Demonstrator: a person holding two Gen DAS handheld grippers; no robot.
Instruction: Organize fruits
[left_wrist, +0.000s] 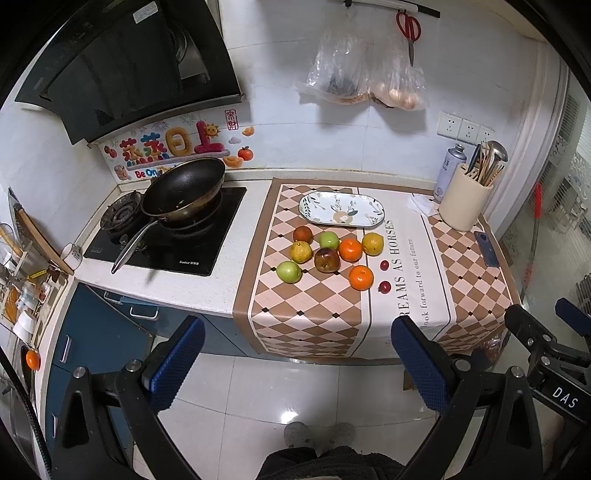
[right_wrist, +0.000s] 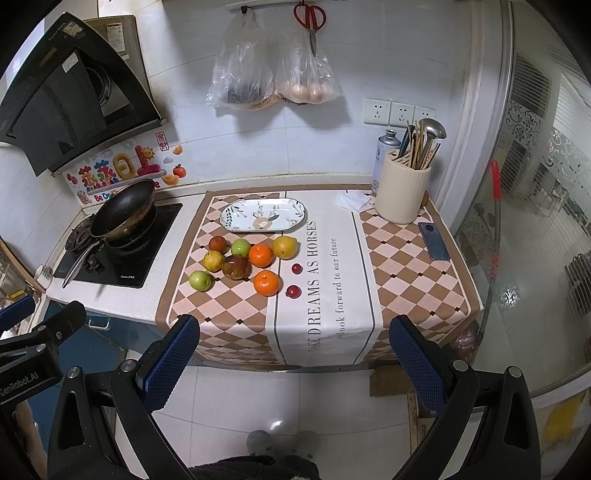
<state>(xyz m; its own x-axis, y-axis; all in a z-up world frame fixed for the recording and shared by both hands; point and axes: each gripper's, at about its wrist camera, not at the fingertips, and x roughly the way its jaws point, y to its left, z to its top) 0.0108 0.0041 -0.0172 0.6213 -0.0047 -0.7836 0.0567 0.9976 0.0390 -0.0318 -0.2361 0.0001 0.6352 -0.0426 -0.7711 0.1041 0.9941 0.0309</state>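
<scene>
A small tiled kitchen is shown, with a counter covered by a checked cloth (right_wrist: 406, 266), a hob with a dark pan (right_wrist: 123, 208) to the left and a cream utensil holder (right_wrist: 400, 195) at the far right. On the cloth a loose cluster of fruits (right_wrist: 242, 264) is laid out, touching or just beside one another, and an empty oval plate (right_wrist: 263, 215) is set just beyond it.

The left gripper (left_wrist: 297, 363) and the right gripper (right_wrist: 295, 362) are held back over the floor, well short of the counter's near edge, with jaws spread wide and nothing between them.

The two oranges (right_wrist: 266, 283) are judged firm, light and round, with no long axis; a grip across the widest part would be suited. The yellow pear (right_wrist: 213, 260) is set with its stem up, so its long axis is roughly upright. The dark apple (right_wrist: 235, 266) looks smooth-skinned and may slip. The two small red fruits (right_wrist: 293, 291), lying apart at the right, are likely to roll and to bruise under pressure.
</scene>
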